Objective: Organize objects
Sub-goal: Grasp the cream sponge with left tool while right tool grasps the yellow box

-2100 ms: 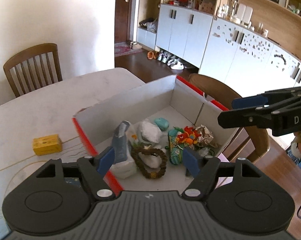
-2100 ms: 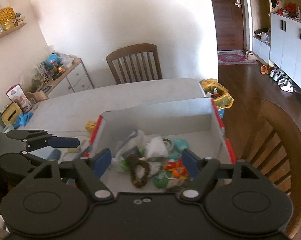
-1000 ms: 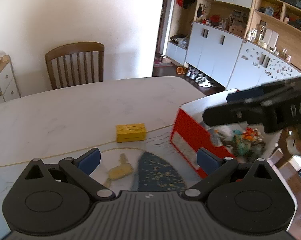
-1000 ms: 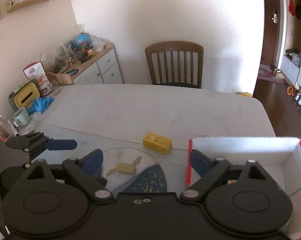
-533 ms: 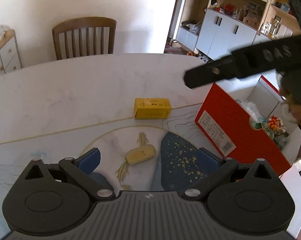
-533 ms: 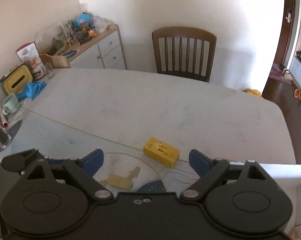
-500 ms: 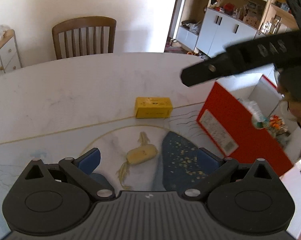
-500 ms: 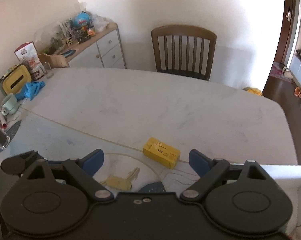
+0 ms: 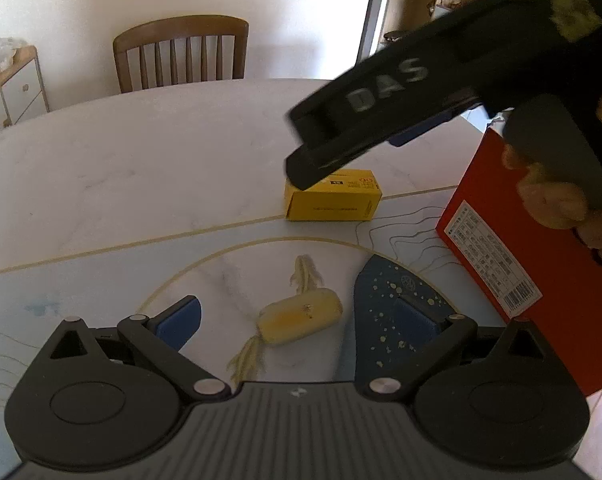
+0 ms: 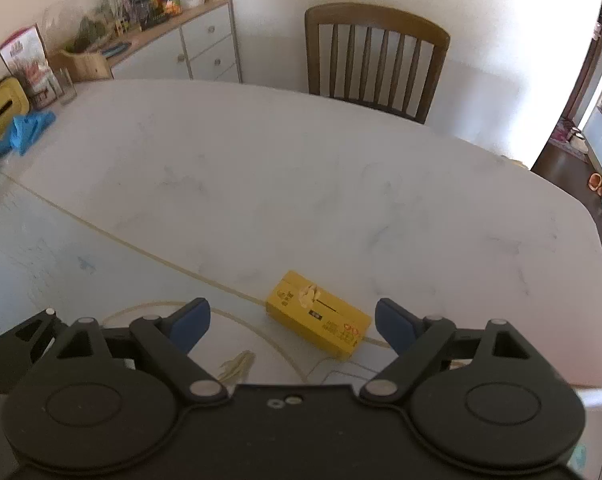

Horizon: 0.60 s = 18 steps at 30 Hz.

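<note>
White marble table (image 10: pixel 301 184) in a dining room, chair (image 10: pixel 377 56) at the far edge. Landmark: yellow box (image 10: pixel 319 316), lying flat mid-table on the inlaid line.

Right gripper (image 10: pixel 291 322) is hovering over the box, jaws wide and closing slightly, box framed between the pads but not touched. Left gripper (image 9: pixel 297 320) is sitting with jaws apart, nothing clamped, straddling the tasselled yellow pouch (image 9: pixel 299 320) on the near side of the box. Red carton (image 9: pixel 517 264) is standing right of the box, well apart.

Box looks like light, stiff cardboard: likely crushable if squeezed hard, not slippery. Best hold is probably across the short width, mid-length. Its long axis is running diagonally in the right wrist view, far-left to near-right, printed end nearer the carton. A scrap of tape or paper is sticking up on top.

Pouch looks soft; grab the body, not the fringe.
</note>
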Each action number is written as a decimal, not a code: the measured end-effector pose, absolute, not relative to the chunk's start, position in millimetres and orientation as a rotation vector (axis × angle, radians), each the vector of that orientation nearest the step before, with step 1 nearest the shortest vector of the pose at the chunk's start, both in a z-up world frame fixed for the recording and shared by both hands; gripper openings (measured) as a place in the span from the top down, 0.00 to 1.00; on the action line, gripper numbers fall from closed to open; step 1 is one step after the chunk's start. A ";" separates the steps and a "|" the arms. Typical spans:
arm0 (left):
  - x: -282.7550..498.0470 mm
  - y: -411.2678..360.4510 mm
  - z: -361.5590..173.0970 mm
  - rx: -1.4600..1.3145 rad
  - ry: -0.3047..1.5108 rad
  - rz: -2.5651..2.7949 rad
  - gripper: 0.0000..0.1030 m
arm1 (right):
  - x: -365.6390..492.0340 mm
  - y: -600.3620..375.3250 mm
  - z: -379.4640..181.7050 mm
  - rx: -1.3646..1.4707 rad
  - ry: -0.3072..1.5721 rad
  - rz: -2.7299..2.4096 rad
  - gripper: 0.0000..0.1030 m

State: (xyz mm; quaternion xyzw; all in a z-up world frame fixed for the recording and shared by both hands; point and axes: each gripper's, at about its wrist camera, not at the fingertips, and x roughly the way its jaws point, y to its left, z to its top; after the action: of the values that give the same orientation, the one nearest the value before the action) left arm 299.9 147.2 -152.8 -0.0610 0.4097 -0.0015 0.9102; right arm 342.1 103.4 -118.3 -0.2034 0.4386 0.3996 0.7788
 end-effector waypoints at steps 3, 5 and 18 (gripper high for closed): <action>303.3 143.1 -158.6 -0.123 0.840 0.023 0.00 | 345.3 109.9 -128.8 -0.487 0.968 0.858 0.14; 305.4 140.7 -163.1 -0.118 0.845 0.049 0.00 | 345.8 113.8 -134.5 -0.516 0.976 0.851 0.15; 305.5 124.8 -170.9 -0.107 0.849 0.155 0.05 | 348.1 126.1 -147.2 -0.613 0.943 0.847 0.21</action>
State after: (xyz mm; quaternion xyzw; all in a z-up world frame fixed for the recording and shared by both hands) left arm 305.5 124.8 -170.9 -0.0519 0.4114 0.0752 0.9069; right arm 348.1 126.1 -147.2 -0.2818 0.4337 0.3893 0.7622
